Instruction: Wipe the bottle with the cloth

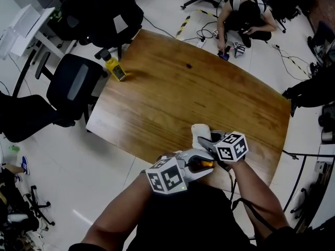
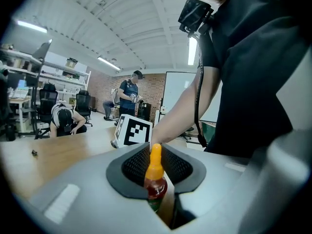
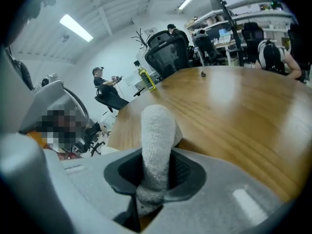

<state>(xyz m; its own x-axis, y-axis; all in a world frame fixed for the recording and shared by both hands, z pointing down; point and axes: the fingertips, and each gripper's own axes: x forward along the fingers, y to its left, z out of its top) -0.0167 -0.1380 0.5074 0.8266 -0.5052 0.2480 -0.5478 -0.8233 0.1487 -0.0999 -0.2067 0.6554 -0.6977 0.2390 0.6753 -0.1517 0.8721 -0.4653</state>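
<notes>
At the near edge of the table (image 1: 172, 88), the left gripper (image 2: 156, 165) is clamping the bottle (image 2: 155, 175) (seemingly holding red sauce (image 2: 157, 189)) while the right gripper (image 3: 156, 172) is pinching the cloth (image 3: 157, 130).

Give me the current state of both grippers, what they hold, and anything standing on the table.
left gripper: shut on the small orange-capped sauce bottle
small orange-capped sauce bottle: capped, gripped by its body
right gripper: shut on the white terry cloth
white terry cloth: bunched into a roll, sticking out past the gripper's tip
yellow plastic bottle: upright, dark cap on, at a far corner of the wooden table
</notes>
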